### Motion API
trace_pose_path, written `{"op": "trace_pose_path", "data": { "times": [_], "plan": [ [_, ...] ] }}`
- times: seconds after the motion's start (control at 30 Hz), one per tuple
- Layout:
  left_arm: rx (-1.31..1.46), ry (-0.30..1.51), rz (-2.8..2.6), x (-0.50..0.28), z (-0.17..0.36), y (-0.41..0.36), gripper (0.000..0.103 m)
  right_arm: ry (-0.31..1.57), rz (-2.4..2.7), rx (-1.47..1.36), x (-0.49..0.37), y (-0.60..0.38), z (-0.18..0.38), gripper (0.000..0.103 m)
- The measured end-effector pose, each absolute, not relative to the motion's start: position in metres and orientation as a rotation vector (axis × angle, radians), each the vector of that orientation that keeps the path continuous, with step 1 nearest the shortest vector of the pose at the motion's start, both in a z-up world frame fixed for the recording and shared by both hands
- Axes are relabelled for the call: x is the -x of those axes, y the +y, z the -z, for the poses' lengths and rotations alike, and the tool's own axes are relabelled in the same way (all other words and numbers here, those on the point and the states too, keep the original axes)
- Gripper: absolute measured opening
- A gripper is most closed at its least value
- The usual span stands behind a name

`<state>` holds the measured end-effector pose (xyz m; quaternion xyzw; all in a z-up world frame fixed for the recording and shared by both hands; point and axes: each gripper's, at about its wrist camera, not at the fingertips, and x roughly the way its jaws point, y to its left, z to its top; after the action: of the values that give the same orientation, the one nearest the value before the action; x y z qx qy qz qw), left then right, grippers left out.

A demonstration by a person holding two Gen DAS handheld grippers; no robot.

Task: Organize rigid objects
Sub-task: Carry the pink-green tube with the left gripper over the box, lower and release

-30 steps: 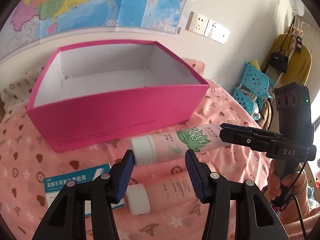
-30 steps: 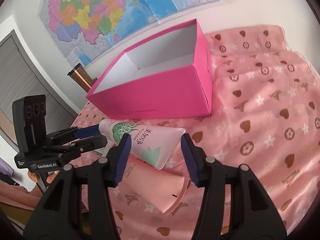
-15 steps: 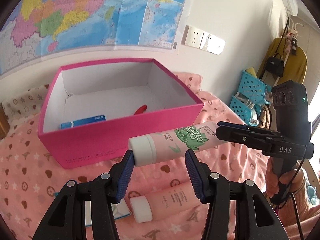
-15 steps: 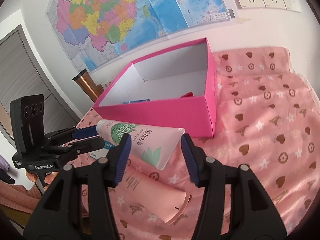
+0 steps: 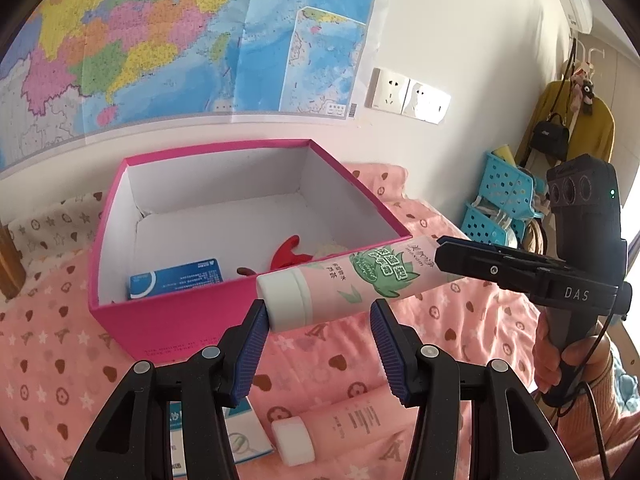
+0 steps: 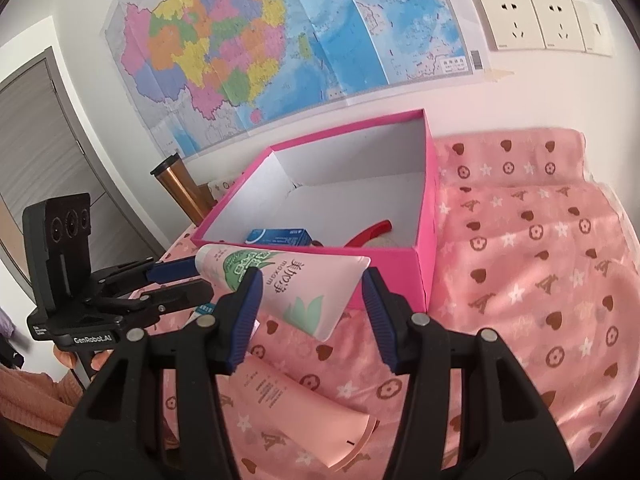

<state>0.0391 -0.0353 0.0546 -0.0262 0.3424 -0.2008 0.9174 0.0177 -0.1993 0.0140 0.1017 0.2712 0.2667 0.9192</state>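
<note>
Because both grippers share the load, the left gripper (image 5: 318, 326) is clamped on the cap and the right gripper (image 6: 310, 294) on the flat tail, holding the tube (image 5: 352, 280) level above the box's (image 5: 248, 322) near wall.

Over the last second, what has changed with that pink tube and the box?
The green-leaf tube, held at both ends between the left gripper and right gripper, has risen from the pink cloth to the rim of the pink box. The plain pink tube stayed on the cloth.
</note>
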Motion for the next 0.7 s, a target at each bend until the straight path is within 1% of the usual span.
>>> {"op": "trace_pose_path", "data": {
  "times": [0.7],
  "plan": [
    [0.013, 0.673, 0.382, -0.063, -0.065, -0.036, 0.052, 0.539, -0.558, -0.204, -0.048, -0.199, -0.029, 0.055]
  ]
}}
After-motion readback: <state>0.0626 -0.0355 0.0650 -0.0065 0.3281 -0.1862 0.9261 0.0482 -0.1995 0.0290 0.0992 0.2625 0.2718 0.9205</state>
